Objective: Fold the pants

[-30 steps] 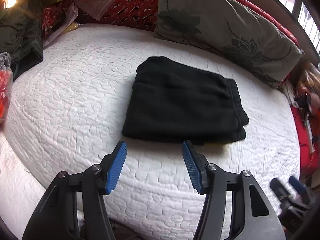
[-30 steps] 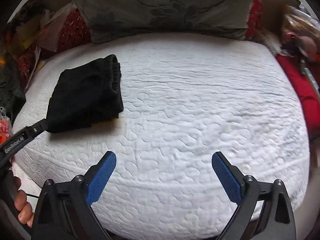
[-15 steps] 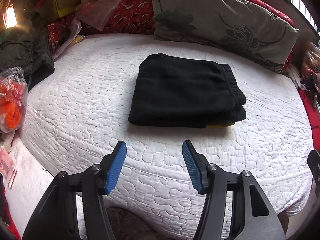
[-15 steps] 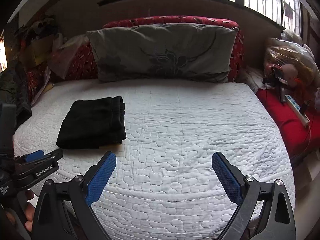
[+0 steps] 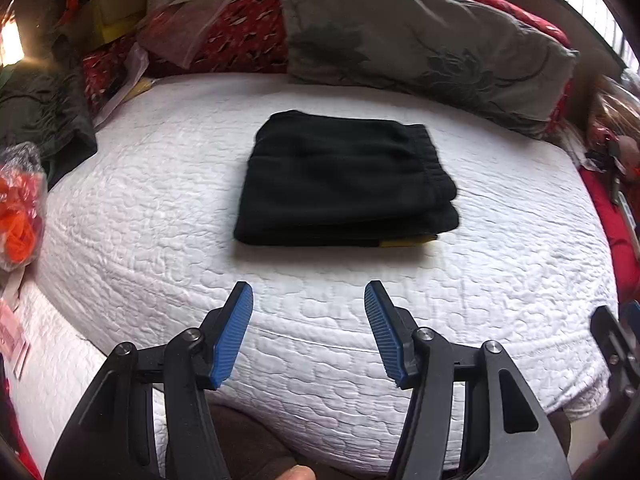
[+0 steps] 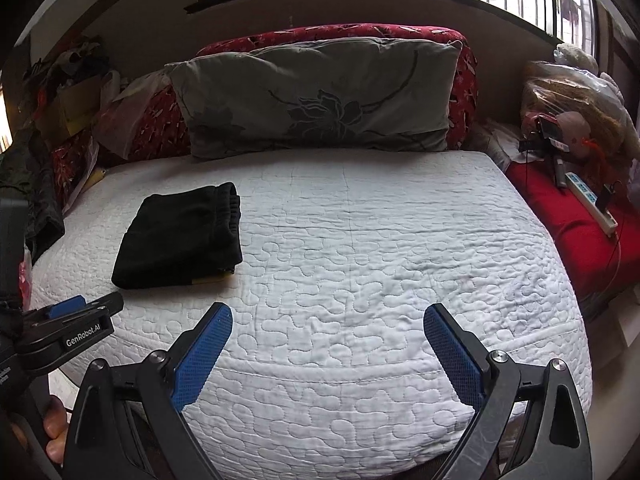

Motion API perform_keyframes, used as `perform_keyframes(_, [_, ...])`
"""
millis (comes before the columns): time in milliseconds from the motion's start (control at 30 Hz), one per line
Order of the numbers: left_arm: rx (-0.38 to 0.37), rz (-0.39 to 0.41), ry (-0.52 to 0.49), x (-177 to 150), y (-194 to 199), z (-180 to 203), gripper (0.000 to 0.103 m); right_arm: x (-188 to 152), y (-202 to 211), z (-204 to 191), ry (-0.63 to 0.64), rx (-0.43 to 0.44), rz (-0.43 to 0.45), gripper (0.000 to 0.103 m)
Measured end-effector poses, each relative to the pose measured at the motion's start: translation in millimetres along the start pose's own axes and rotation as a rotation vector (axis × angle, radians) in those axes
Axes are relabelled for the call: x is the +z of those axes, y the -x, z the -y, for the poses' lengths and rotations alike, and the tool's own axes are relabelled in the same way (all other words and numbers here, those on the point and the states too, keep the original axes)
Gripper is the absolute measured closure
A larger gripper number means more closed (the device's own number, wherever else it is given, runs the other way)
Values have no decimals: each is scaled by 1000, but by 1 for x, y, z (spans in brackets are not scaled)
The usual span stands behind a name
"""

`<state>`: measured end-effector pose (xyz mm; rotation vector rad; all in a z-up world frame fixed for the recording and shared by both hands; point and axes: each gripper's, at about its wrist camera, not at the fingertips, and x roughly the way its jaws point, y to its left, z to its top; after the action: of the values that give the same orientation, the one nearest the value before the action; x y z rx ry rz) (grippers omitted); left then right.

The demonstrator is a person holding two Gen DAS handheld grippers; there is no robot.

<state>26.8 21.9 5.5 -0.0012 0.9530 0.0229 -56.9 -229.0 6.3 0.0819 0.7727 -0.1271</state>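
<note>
Two empty grippers, left [image 5: 308, 332] and right [image 6: 328, 356], both parted; one folded black pants [image 5: 344, 180], one grey pillow [image 6: 316, 100].

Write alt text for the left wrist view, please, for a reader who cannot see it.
Black pants lie folded into a neat rectangle on a white quilted bed. The left gripper is open and empty in front of them, and a grey floral pillow leans at the head of the bed.

Black pants [image 5: 340, 176] with small yellow patch at lower edge. White quilt [image 6: 380, 264], stitched in curvy puzzle-like pattern. Grey pillow [image 6: 320, 100] with dark flower print. Red cushion [image 5: 236, 24] behind, pale leaf motifs. Blue pads [image 6: 202, 354] on black grippers.
</note>
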Motion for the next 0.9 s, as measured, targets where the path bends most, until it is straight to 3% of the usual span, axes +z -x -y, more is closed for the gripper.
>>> perform_keyframes(367, [-63,10,-37,2,9,16,46,-3,-1,4,-12,-8,-16,5])
perform_keyframes(900, [-88,43,-13,9,13,17,42,-7,-10,9,-31,-25,-48,5])
